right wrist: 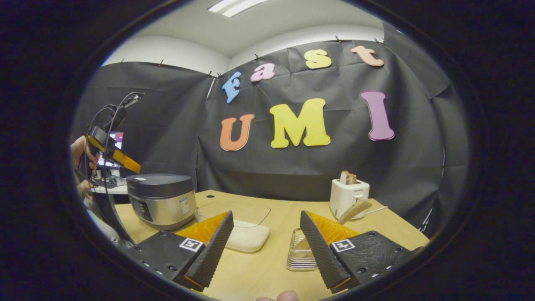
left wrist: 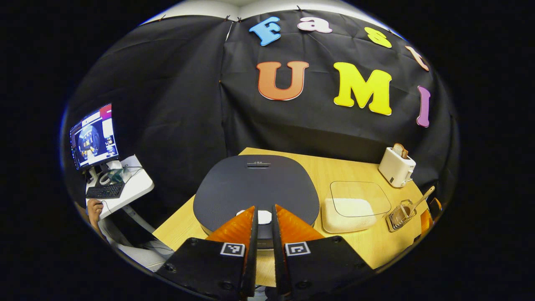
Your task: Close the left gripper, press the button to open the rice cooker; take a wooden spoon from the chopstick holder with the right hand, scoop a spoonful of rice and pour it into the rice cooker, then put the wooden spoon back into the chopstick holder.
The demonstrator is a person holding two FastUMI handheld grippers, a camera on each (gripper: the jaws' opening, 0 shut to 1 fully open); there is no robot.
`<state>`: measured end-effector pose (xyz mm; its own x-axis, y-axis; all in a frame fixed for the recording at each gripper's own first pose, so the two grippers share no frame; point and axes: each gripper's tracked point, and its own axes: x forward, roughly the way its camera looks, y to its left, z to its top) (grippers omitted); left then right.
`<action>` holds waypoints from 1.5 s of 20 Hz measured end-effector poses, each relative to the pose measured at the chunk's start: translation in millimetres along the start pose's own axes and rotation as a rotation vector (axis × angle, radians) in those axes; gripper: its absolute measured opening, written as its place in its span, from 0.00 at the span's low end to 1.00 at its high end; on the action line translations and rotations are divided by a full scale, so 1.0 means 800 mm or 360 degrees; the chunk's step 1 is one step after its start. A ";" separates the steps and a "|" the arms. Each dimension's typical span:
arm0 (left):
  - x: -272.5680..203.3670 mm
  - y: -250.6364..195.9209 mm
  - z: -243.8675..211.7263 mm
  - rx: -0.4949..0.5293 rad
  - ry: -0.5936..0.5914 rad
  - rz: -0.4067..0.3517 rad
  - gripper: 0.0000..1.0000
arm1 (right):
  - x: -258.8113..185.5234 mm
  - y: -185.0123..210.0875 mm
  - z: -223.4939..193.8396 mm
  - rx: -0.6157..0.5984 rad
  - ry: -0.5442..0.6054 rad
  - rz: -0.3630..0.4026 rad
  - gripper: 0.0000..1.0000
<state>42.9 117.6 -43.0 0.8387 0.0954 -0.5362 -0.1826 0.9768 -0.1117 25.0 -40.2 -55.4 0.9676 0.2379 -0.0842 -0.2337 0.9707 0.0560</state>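
Left gripper (left wrist: 264,217) hangs just above the front edge of the rice cooker (left wrist: 255,188), jaws drawn nearly together with only a thin slit between them. That suits the job: a narrow tip to push with. The white button (left wrist: 264,217) sits right beneath the tips; contact cannot be told. Lid lies flat, so the cooker is not yet open.

Right gripper (right wrist: 265,234) waits low over the tabletop (right wrist: 267,267), jaws spread wide and holding nothing. It faces the chopstick holder (right wrist: 301,251), with the wooden spoon (right wrist: 353,210) leaning out of it toward the toaster (right wrist: 349,196), handle-side up and easy to pinch. The rice dish (right wrist: 246,236), clear-walled with white rice in it, stands between cooker and holder, a short carry either way.

Judgement: first step in hand, the press; spoon work all still to come.
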 end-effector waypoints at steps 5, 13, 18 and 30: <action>0.011 0.003 -0.003 0.0015 0.0024 -0.0026 0.05 | 0.006 -0.001 -0.015 0.0049 0.0037 0.0038 0.95; 0.028 0.011 -0.013 -0.0001 0.0014 0.0020 0.03 | 0.012 -0.013 -0.027 0.0081 0.0079 0.0028 0.92; 0.027 0.011 -0.021 0.0017 -0.0031 0.0091 0.03 | 0.017 -0.010 -0.034 0.0107 0.0096 0.0030 0.96; 0.015 0.001 0.084 0.0061 -0.0490 0.0094 0.06 | 0.000 -0.031 0.002 0.0015 0.0032 -0.0088 0.92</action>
<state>87.4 132.4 6.3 0.9442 0.1997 -0.2619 -0.2207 0.9739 -0.0530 31.4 -64.6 -55.2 0.9769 0.1847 -0.1077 -0.1790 0.9820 0.0602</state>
